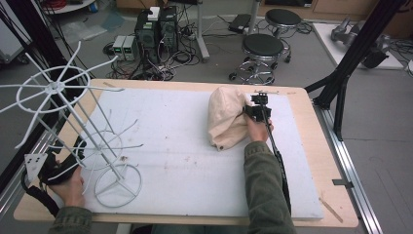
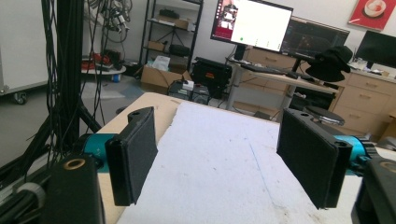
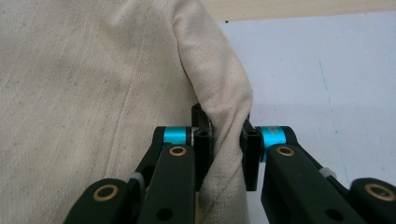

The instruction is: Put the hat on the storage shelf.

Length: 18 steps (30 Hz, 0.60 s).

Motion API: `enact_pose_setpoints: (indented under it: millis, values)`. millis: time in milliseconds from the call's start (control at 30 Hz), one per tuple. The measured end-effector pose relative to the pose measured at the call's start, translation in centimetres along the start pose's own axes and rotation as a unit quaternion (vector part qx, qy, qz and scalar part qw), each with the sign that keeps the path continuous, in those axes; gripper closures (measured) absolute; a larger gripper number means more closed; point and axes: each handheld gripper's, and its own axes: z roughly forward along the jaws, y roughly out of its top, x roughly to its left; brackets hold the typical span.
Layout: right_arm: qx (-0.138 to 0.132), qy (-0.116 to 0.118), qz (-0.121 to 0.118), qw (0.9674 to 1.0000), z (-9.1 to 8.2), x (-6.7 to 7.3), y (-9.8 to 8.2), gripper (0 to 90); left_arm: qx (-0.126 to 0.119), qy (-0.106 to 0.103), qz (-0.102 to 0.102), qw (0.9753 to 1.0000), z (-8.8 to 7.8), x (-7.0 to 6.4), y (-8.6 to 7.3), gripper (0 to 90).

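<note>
A cream cloth bag [image 1: 226,119] lies bunched on the white board, right of the middle. My right gripper [image 1: 255,109] is at the bag's right side, shut on a fold of its edge. In the right gripper view the cream cloth [image 3: 93,93] spreads to the left, and the fold is pinched between the two black pads of that gripper [image 3: 227,140]. My left gripper [image 1: 73,153] sits at the table's near left corner, beside the white wire rack [image 1: 97,141]. In the left gripper view its jaws [image 2: 219,158] stand wide open with only bare board between them.
The white foam board [image 1: 185,161] covers most of the wooden table [image 1: 311,146]. The wire rack's ring base and spokes take up the left side. Beyond the far edge stand two black stools [image 1: 263,48] and computer boxes [image 1: 156,29]. A black frame post [image 1: 341,83] rises at the right.
</note>
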Motion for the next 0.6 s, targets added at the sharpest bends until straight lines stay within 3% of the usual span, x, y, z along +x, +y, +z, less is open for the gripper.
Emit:
enact_pose_setpoints:
  millis: [333, 600]
  values:
    - [-0.024, 0.036, 0.008, 0.999, -1.2, -0.4, 0.2, 80.6, -0.004, 0.003, 0.0, 1.0, -0.2, 0.0, 0.1, 28.6]
    - [-0.079, 0.095, 0.002, 0.9923, -4.0, 0.2, 1.3, 78.8, -0.003, 0.0, 0.0, 1.0, -0.2, -0.2, 0.1, 28.5]
